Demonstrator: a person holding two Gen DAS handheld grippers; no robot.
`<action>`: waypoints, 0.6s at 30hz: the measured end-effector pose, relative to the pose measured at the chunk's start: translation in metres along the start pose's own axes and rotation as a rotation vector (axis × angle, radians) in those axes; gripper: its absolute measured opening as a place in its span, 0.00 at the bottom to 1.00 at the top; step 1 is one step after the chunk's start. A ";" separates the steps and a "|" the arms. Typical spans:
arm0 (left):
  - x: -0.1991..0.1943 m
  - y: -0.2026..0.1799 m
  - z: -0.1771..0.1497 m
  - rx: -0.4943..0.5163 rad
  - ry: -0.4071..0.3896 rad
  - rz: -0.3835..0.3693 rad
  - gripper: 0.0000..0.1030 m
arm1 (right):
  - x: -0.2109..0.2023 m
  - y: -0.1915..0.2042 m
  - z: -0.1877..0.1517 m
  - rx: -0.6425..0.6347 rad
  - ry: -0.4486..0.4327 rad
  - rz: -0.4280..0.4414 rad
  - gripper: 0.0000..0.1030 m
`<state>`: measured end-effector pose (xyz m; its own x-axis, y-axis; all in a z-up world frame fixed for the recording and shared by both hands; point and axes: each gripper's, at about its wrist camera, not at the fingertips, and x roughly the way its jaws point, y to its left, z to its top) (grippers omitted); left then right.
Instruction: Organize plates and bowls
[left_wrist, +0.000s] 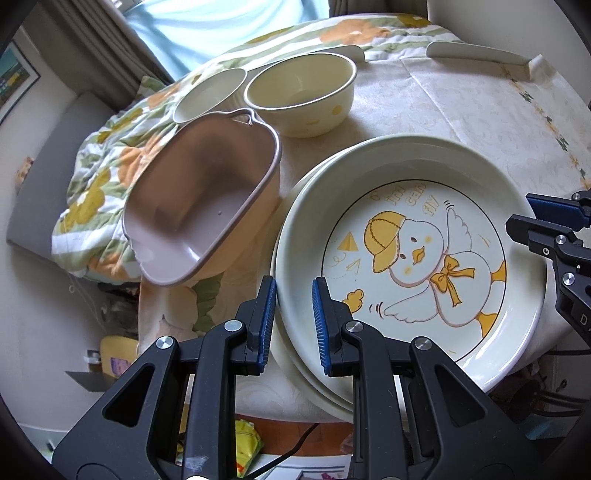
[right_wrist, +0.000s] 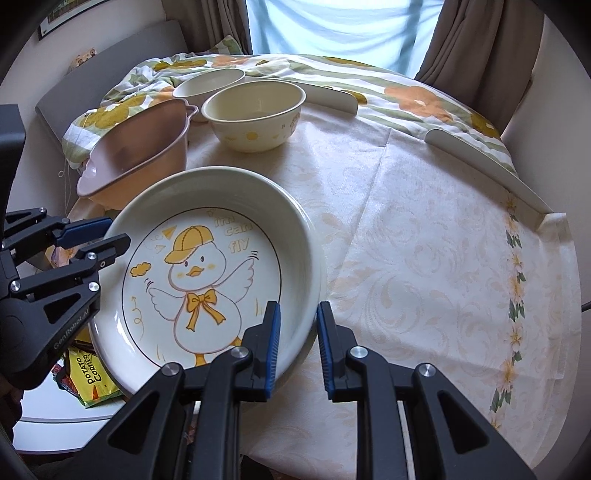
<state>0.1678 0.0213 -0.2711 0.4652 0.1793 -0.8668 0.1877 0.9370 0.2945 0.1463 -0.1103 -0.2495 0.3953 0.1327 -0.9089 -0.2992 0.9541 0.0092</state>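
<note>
Your left gripper (left_wrist: 294, 325) and right gripper (right_wrist: 298, 349) each straddle opposite rims of the duck plate (left_wrist: 413, 258), jaws narrowly parted, not yet clamped. It sits on another plate (left_wrist: 295, 354). Next, likely squeeze both, then lift evenly.

I can't see the lower plate (left_wrist: 295, 373) beyond a sliver of rim under the duck plate (left_wrist: 413, 258). Past my left gripper (left_wrist: 294, 325), the pink basin (left_wrist: 199, 199) hides part of the far small bowl (left_wrist: 210, 92).
</note>
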 end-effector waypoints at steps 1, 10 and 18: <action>0.000 0.000 0.000 -0.002 0.000 -0.002 0.16 | 0.000 0.000 0.000 0.002 0.000 0.003 0.18; 0.002 -0.003 0.000 -0.022 0.031 -0.039 0.58 | -0.001 -0.009 0.000 0.046 0.012 0.053 0.18; -0.032 0.012 0.006 -0.095 -0.024 -0.071 0.69 | -0.035 -0.046 0.008 0.134 -0.051 0.126 0.18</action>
<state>0.1603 0.0250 -0.2379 0.4746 0.1056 -0.8739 0.1385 0.9715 0.1926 0.1530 -0.1565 -0.2144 0.4065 0.2635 -0.8748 -0.2325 0.9558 0.1798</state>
